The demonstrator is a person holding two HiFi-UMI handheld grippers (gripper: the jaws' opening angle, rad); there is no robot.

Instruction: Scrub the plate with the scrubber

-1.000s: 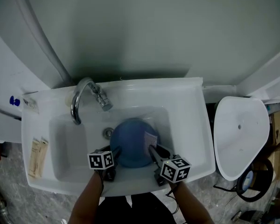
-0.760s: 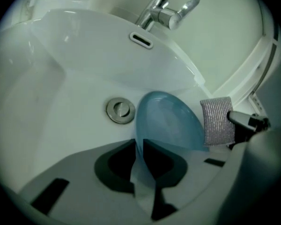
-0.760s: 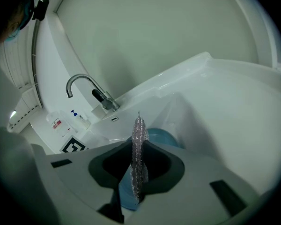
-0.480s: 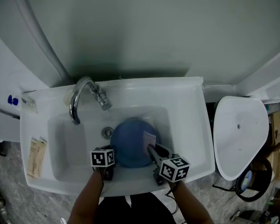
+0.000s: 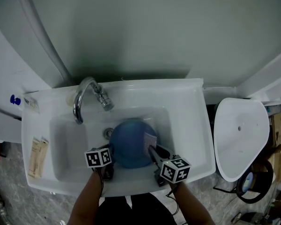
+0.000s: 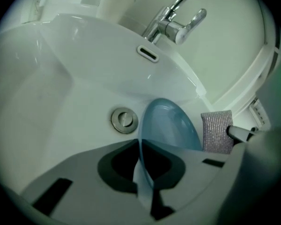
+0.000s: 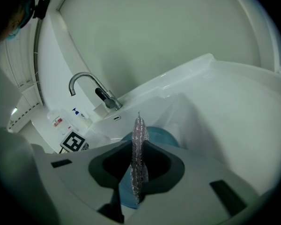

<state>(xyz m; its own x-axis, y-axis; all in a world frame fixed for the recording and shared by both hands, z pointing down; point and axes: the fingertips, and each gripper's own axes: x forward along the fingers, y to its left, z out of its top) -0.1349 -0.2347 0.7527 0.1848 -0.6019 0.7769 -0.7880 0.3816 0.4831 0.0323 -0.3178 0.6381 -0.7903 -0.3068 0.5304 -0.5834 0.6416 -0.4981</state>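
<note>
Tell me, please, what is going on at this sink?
A person is working in a white sink with a gripper in each hand. The left claw has its jaws closing on the near rim of the blue plate, which stands tilted in the basin beside the drain. The right claw is shut on the silvery scrubber, held at the plate's right side; whether the two touch cannot be told.
</note>
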